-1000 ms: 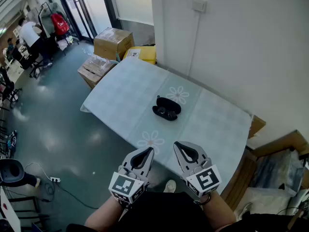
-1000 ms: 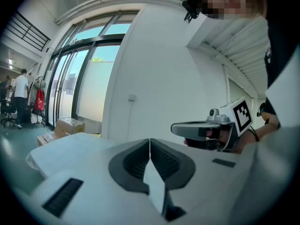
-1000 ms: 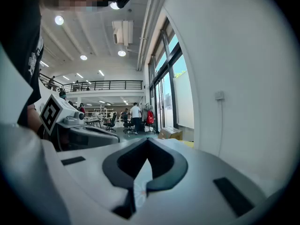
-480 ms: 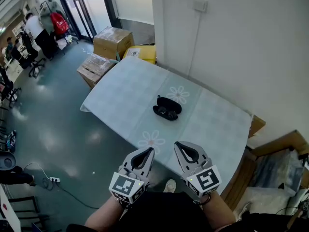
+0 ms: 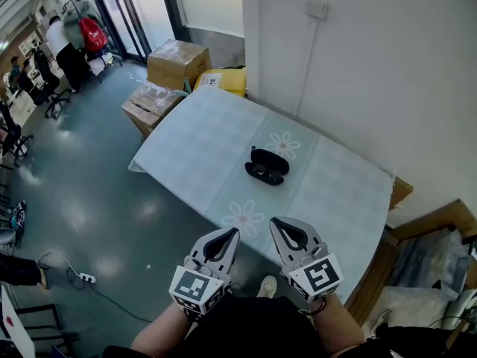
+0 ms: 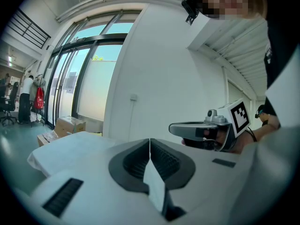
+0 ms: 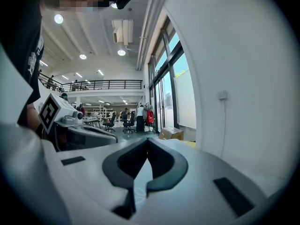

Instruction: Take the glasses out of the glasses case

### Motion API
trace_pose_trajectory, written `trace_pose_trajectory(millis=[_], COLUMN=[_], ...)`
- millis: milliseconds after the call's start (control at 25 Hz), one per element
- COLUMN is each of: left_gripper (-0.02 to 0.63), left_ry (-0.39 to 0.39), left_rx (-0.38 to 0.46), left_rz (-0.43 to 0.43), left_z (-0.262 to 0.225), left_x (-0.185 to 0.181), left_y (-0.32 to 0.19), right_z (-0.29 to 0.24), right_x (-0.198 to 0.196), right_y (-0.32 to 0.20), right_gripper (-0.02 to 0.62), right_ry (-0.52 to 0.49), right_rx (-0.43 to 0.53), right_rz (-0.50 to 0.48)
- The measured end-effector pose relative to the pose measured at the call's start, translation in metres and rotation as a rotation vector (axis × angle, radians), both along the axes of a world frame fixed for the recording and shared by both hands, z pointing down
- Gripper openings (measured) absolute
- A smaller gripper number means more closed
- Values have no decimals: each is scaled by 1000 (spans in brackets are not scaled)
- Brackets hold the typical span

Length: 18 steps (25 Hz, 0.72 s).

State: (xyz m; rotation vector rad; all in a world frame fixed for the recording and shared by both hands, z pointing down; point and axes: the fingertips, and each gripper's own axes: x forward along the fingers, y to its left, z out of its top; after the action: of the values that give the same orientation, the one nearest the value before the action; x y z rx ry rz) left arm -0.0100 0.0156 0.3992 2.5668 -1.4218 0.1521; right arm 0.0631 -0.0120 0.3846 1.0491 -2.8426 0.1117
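An open black glasses case [image 5: 267,167] lies mid-table on the pale checked tablecloth [image 5: 201,148], with dark glasses in its lower half. Both grippers hang at the near edge of the table, well short of the case. My left gripper [image 5: 226,235] is shut and empty; its jaws meet at the tips in the left gripper view [image 6: 149,140]. My right gripper [image 5: 276,224] is shut too, with nothing between its jaws, and its tips touch in the right gripper view [image 7: 147,140]. Neither gripper view shows the case.
A white wall with a switch box [image 5: 317,7] runs along the table's far side. Cardboard boxes [image 5: 177,64] and a yellow box [image 5: 223,81] stand on the floor past the far left corner. People and chairs [image 5: 56,51] are far off at the left.
The head view has shifted a little, so the table and case sit slightly lower and further right in the picture. The grippers keep their places and stay shut.
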Motion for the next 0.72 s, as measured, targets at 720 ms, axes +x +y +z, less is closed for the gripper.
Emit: trace_pose_trajectory(millis=[720], left_gripper=[31], left_ry=[17], left_rx=[1], left_rz=[114], left_z=[-1], left_x=[-64], left_y=[4], right_z=[4], right_x=[-61], right_y=[-5], right_gripper=[23], right_ry=[43], right_rx=[-21], right_rz=[113])
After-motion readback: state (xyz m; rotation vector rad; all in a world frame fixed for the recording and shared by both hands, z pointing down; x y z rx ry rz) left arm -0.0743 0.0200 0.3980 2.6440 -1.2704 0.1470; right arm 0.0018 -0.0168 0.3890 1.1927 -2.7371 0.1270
